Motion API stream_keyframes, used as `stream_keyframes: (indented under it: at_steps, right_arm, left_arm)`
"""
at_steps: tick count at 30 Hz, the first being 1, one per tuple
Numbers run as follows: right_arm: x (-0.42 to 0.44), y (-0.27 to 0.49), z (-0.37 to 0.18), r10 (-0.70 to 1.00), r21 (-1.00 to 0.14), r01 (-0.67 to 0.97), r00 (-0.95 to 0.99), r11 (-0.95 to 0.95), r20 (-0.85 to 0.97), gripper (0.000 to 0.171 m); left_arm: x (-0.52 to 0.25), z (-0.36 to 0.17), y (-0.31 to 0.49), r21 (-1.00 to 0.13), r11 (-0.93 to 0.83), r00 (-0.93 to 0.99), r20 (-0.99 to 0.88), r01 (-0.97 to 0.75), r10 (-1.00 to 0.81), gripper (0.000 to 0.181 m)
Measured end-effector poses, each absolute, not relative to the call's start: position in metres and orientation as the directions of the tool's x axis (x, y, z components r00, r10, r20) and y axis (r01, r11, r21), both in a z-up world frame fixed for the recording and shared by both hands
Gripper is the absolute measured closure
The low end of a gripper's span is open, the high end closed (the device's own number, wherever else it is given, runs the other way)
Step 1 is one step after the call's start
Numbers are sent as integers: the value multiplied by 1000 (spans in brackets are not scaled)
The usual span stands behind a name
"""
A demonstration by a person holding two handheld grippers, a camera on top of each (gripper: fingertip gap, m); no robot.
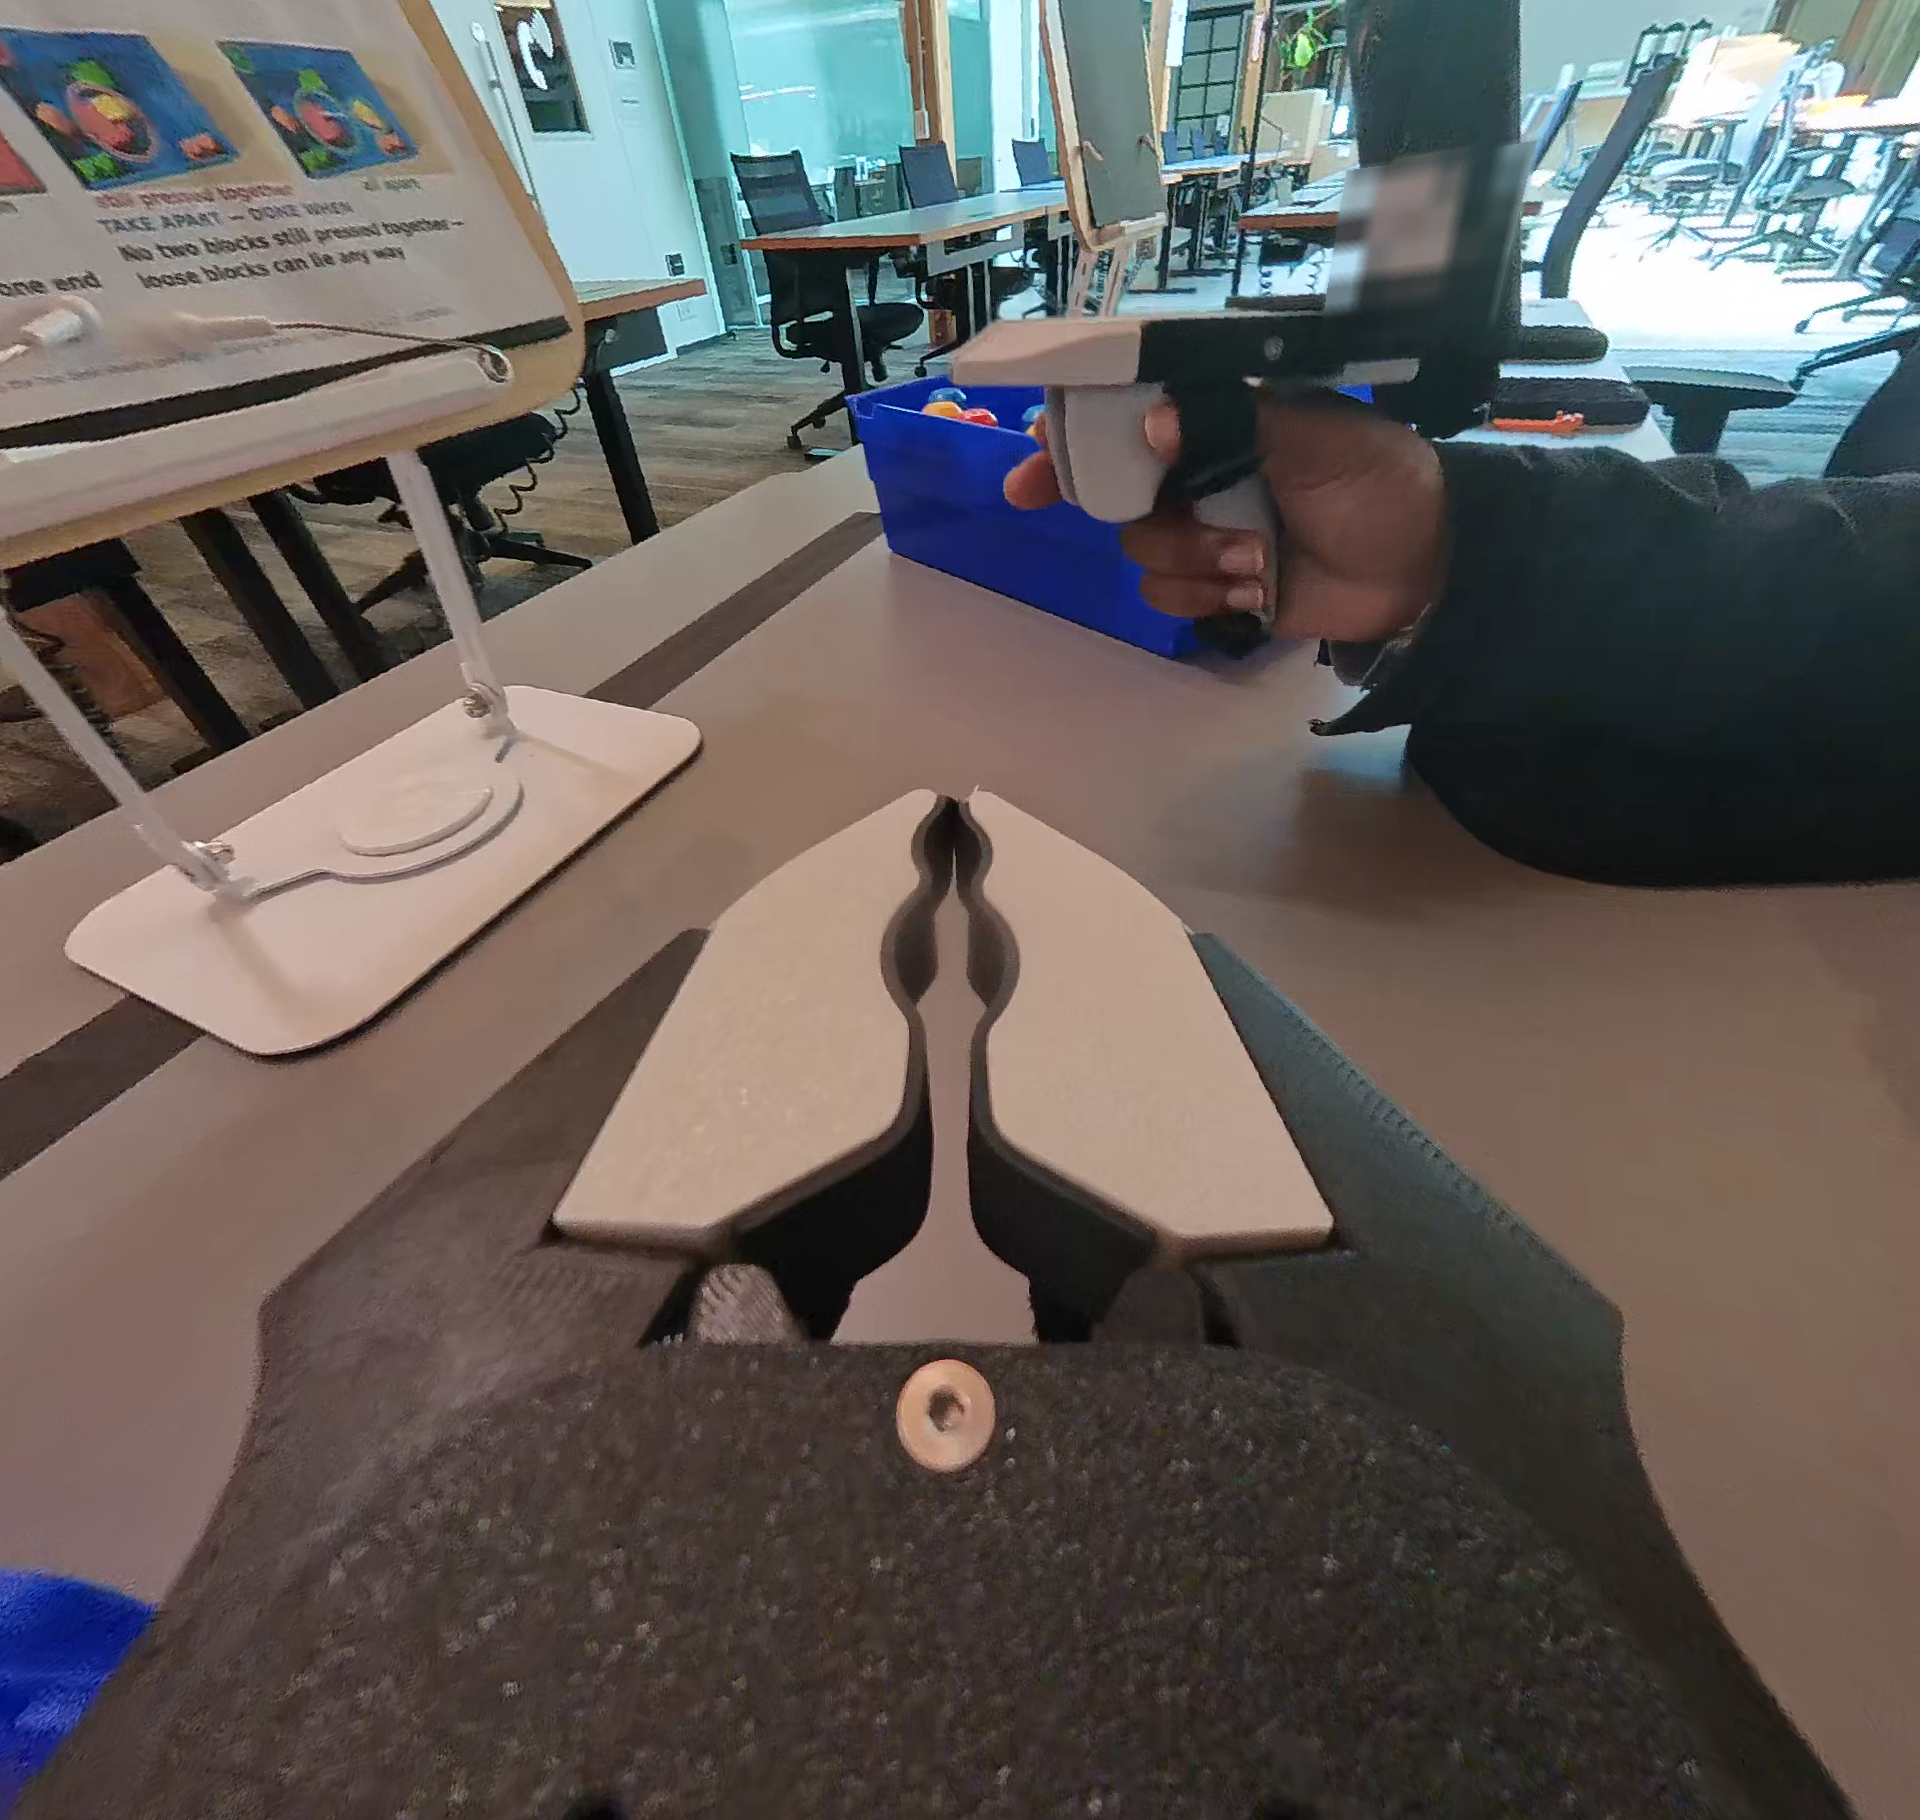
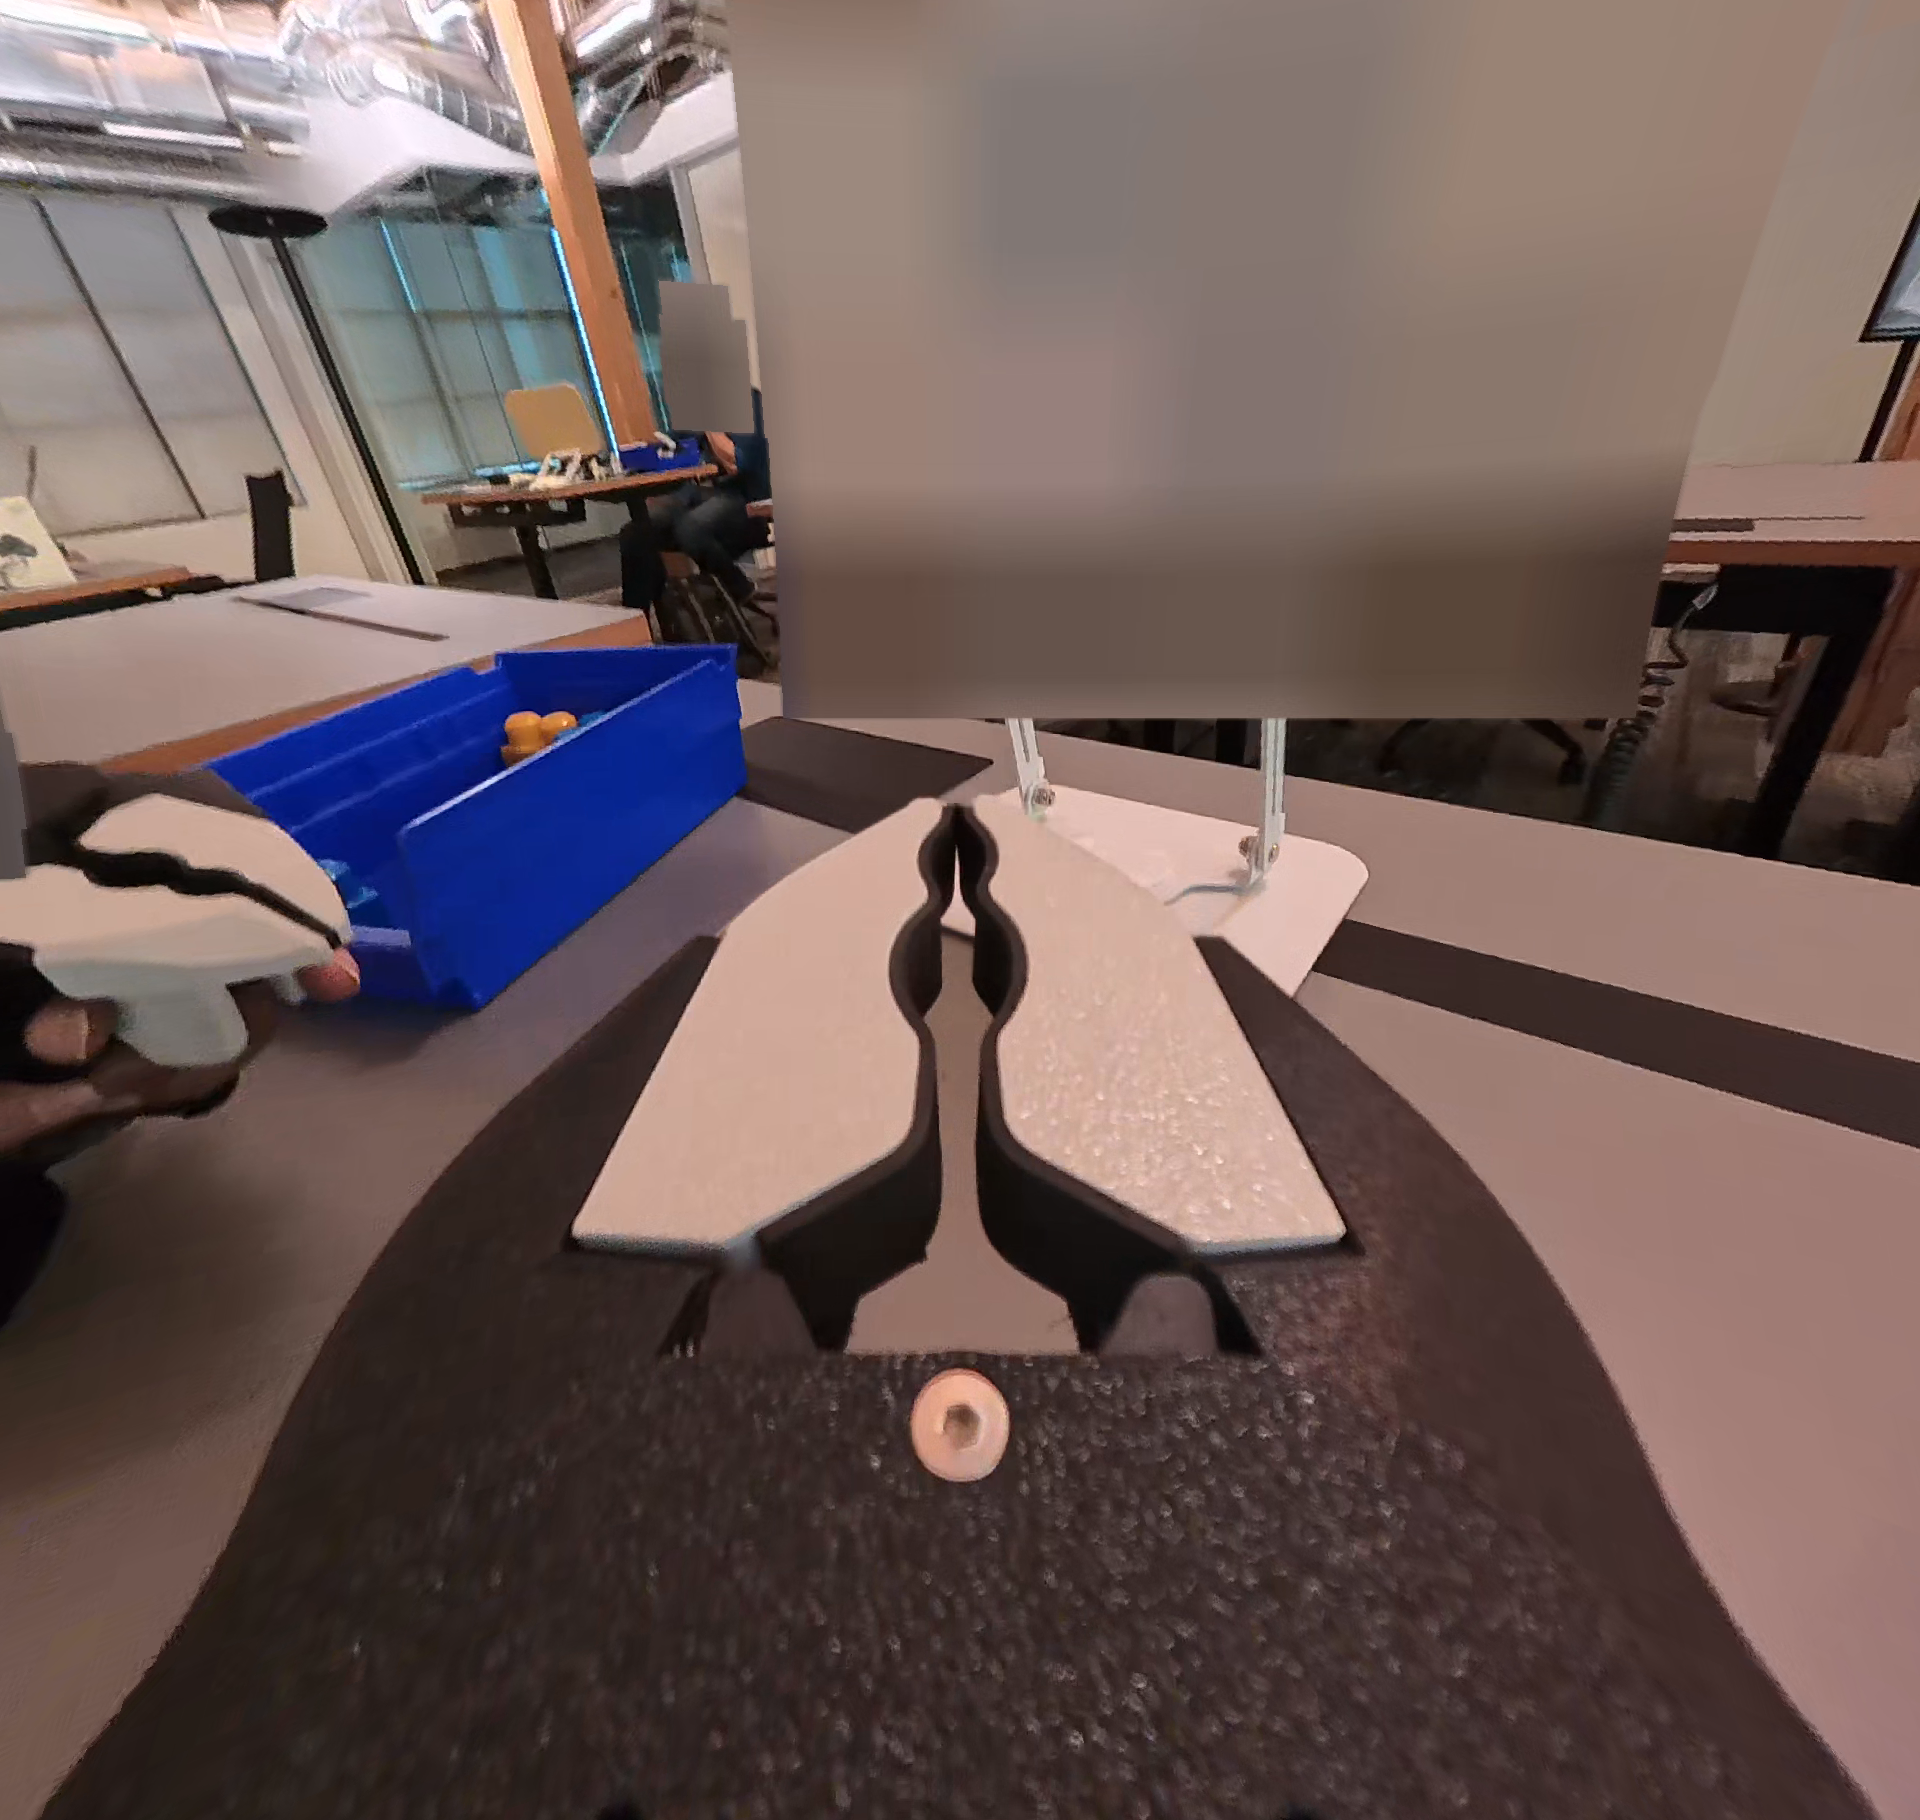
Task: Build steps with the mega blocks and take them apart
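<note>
My left gripper (image 1: 958, 812) is shut and empty, low over the grey table (image 1: 1351, 1095). My right gripper (image 2: 958, 816) is also shut and empty, over the same table. Several coloured mega blocks (image 1: 961, 409) lie in a blue bin (image 1: 997, 544) at the far side, behind the hand holding the right gripper (image 1: 966, 368). In the right wrist view a second blue bin (image 2: 561, 835) holds a yellow block (image 2: 535, 731). The left gripper (image 2: 335, 929) shows shut just in front of it. No block lies on the table.
A white stand base (image 1: 384, 866) carries an instruction sheet (image 1: 239, 160) on the table's left; the base also shows in the right wrist view (image 2: 1309, 877). A dark strip (image 1: 727, 607) crosses the table. A black sleeve (image 1: 1683, 679) rests at the right. Desks and office chairs stand beyond. The left gripper's tips are roughly 20 cm from the right gripper's.
</note>
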State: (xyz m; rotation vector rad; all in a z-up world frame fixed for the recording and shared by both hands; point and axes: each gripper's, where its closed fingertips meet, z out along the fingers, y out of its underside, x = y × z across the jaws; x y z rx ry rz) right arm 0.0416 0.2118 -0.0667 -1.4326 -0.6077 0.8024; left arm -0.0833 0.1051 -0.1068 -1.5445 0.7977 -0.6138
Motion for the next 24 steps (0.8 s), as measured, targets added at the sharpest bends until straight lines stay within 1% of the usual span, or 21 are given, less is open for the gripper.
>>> stream_keyframes:
  at_steps: [4, 7, 9, 12, 14, 16, 19, 20, 24]
  right_arm:
    - [40, 210, -69, 796, -995, -98, 600, -34, -86, 171]
    - [41, 210, -69, 798, -996, -86, 598, -28, -74, 171]
    - [42, 210, -69, 798, -996, -86, 598, -27, -73, 171]
    - [42, 211, -72, 799, -997, -75, 597, -33, -71, 171]
    - [42, 212, -74, 796, -997, -61, 602, -39, -68, 171]
    - [42, 212, -75, 798, -998, -54, 600, -42, -66, 171]
    - [40, 211, -77, 801, -998, -46, 595, -47, -65, 171]
    - [40, 211, -78, 801, -998, -42, 595, -48, -64, 171]
    - [39, 212, -83, 805, -997, -30, 589, -67, -71, 171]
  left_arm:
    - [-99, -86, 108, -994, -12, 663, -61, -106, -746, 181]
    - [-133, -53, 116, -987, 52, 745, -147, -149, -651, 181]
    - [-161, -31, 121, -986, 50, 785, -157, -159, -599, 181]
    - [-210, -4, 137, -971, 38, 846, -225, -237, -483, 181]
    - [-242, 0, 152, -952, -30, 862, -262, -304, -434, 181]
    - [-270, -6, 169, -919, -121, 859, -295, -375, -419, 181]
    - [-311, -35, 194, -831, -302, 848, -323, -466, -421, 181]
    - [-324, -48, 201, -795, -362, 845, -324, -487, -425, 169]
    - [-374, -94, 217, -629, -555, 836, -351, -544, -422, 157]
